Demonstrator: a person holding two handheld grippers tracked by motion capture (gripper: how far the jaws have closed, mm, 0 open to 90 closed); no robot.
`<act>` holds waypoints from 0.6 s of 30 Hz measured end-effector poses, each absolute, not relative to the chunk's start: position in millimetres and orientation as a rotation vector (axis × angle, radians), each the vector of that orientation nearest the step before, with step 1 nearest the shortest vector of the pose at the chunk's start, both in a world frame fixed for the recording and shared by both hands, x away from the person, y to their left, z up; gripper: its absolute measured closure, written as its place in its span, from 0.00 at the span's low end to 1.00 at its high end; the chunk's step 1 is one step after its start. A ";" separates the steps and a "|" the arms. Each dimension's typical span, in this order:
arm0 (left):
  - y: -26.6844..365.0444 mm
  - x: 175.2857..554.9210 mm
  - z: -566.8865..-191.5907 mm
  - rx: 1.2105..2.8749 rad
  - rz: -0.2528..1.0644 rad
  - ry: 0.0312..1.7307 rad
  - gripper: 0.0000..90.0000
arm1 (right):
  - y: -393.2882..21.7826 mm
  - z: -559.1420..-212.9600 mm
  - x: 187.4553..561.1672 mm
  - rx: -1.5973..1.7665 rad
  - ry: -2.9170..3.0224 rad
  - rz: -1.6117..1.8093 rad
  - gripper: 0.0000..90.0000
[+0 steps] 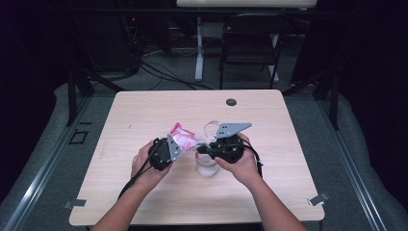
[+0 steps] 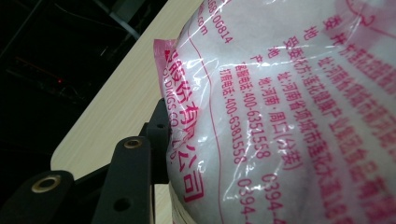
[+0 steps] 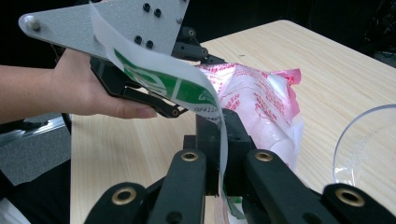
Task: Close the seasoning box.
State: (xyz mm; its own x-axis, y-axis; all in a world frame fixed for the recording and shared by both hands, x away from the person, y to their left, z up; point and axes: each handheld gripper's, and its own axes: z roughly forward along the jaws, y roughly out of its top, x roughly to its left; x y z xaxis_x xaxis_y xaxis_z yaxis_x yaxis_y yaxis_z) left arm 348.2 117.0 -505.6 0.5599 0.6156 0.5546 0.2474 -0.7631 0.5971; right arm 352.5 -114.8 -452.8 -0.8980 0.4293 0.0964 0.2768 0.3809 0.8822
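We see a person's two hands above the middle of a pale wooden surface (image 1: 144, 110), each holding a black two-finger gripper, working together on a soft clear plastic bag printed in pink and packed with a white filling (image 1: 185, 138).

The left gripper (image 1: 169, 147) holds this bag from the left. In the left gripper view the bag (image 2: 289, 107) bulges against the visible finger (image 2: 128, 182), so we judge the fingers to be grasping the bag's body about half-closed, which suits a soft, thick packet that would crush under a tighter hold. The bag is lifted clear of the surface and tilted, its upper end toward the right gripper (image 1: 202, 149).

The right gripper's fingers are clenched almost fully together on a thin white strip with green print (image 3: 187, 88), which rises from between them and arcs away to the far left in the right gripper view. We take this strip to be a label or seal belonging to the bag (image 3: 261, 107); whether it remains attached at its far end we cannot tell. A thin strip needs just such a tight pinch, and holding the bag steady with the other hand gives the pull something to work against.

A clear round glass bowl (image 1: 207, 166) stands on the surface directly below the two grippers, its rim (image 3: 369, 140) at the right in the right gripper view. Its place suggests that it is there to receive the bag's contents once opened. A small dark round cap (image 1: 231, 102) lies far off, near the far edge.
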 end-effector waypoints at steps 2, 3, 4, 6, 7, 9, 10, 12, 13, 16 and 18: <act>116.7 348.1 -505.5 2.341 1.102 0.686 0.65 | -114.8 -453.0 352.5 0.639 2.487 1.538 0.98; 116.5 348.0 -505.3 2.344 1.115 0.677 0.65 | -114.8 -453.3 352.4 0.638 2.488 1.535 0.98; 116.3 347.7 -505.3 2.346 1.121 0.675 0.65 | -114.7 -453.6 352.4 0.640 2.486 1.533 0.98; 115.9 347.6 -505.1 2.351 1.133 0.669 0.65 | -115.0 -454.1 352.7 0.642 2.489 1.535 0.98; 115.9 347.6 -505.0 2.351 1.137 0.667 0.65 | -115.2 -454.4 352.9 0.642 2.492 1.532 0.98; 116.0 347.6 -505.1 2.353 1.141 0.666 0.65 | -115.3 -454.9 352.9 0.641 2.497 1.531 0.98; 116.1 347.4 -505.3 2.356 1.143 0.667 0.65 | -115.1 -455.1 352.8 0.641 2.497 1.529 0.98; 116.0 347.1 -505.5 2.361 1.154 0.661 0.65 | -114.9 -455.9 352.8 0.639 2.502 1.523 0.98; 116.1 347.0 -505.6 2.363 1.158 0.659 0.65 | -114.6 -456.6 352.6 0.645 2.498 1.528 0.98; 116.1 346.9 -505.9 2.365 1.175 0.650 0.65 | -114.7 -457.6 352.7 0.642 2.509 1.521 0.98; 116.1 347.0 -506.0 2.364 1.181 0.646 0.65 | -114.6 -458.1 352.5 0.642 2.512 1.517 0.98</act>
State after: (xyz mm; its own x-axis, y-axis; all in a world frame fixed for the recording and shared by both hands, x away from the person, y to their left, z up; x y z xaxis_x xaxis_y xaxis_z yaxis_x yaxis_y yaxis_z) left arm 347.0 116.1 -506.0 0.5319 0.5722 0.6243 0.2170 -0.8046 0.5527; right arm 352.5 -114.6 -458.1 -0.8995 0.4253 0.1002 0.2867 0.4015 0.8699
